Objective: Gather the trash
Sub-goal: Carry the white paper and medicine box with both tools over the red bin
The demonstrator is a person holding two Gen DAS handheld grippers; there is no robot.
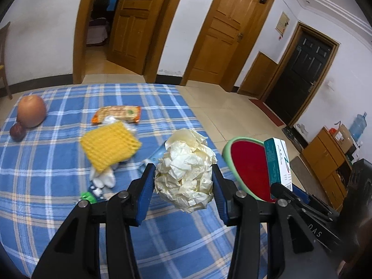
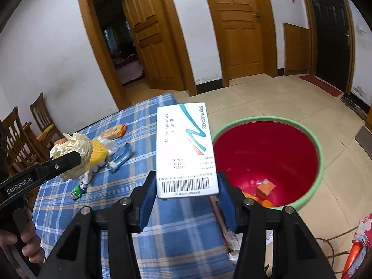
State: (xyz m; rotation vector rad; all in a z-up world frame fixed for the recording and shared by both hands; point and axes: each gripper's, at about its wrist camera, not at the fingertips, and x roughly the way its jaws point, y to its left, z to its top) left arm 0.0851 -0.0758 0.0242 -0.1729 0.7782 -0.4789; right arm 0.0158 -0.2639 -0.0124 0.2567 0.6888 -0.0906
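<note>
My left gripper (image 1: 183, 169) is shut on a crumpled ball of cream paper (image 1: 186, 167), held above the checked tablecloth (image 1: 46, 186) near its right edge. My right gripper (image 2: 186, 179) is shut on a white medicine box (image 2: 186, 148) with teal markings, held over the table's edge beside the bin. The red bin with a green rim (image 2: 267, 158) stands on the floor to the right; an orange carton (image 2: 266, 187) lies inside it. From the left wrist view the bin (image 1: 248, 167) and the box (image 1: 279, 162) sit right of the paper ball.
A yellow sponge (image 1: 109, 148) on white plastic, an orange snack packet (image 1: 116, 114), an apple (image 1: 31, 110), a dark red fruit (image 1: 17, 131), a small green toy (image 1: 88, 196) and a blue plastic piece (image 2: 121, 158) lie on the cloth. Wooden chairs (image 2: 25, 137) stand at the left.
</note>
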